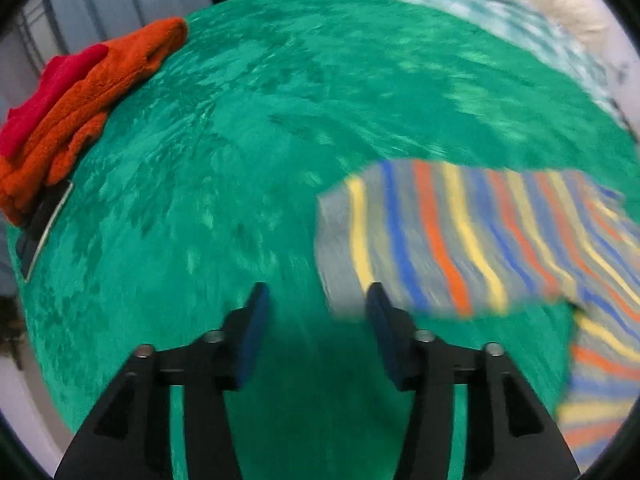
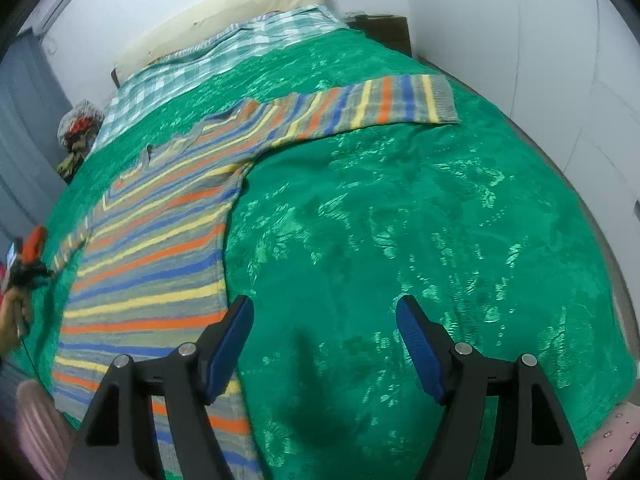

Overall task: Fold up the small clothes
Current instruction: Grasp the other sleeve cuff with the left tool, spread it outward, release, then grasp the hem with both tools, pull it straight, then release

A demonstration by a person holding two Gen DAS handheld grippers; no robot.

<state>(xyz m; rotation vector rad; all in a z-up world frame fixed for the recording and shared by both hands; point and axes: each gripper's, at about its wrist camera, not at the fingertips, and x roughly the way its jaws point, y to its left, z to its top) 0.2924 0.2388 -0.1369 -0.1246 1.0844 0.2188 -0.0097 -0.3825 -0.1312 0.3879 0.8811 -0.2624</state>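
A striped sweater [image 2: 160,240] in grey, blue, orange and yellow lies flat on the green bedspread [image 2: 400,220]. One sleeve [image 2: 380,100] stretches out to the far right. In the left wrist view its other sleeve [image 1: 460,240] lies spread to the right, blurred, with the cuff just right of my right-hand finger. My left gripper [image 1: 316,300] is open over bare bedspread, with nothing between its pads. My right gripper [image 2: 324,312] stands open beside the sweater's lower right edge; its left finger [image 2: 228,344] overlaps the hem and its pads hold nothing.
A pile of orange and red fleece clothes [image 1: 80,112] sits at the bed's far left on a dark flat object [image 1: 44,224]. Beyond the bedspread are a checked sheet [image 2: 200,60], a cream pillow [image 2: 224,12] and a wooden nightstand [image 2: 384,28]. A hand [image 2: 12,312] shows at the left edge.
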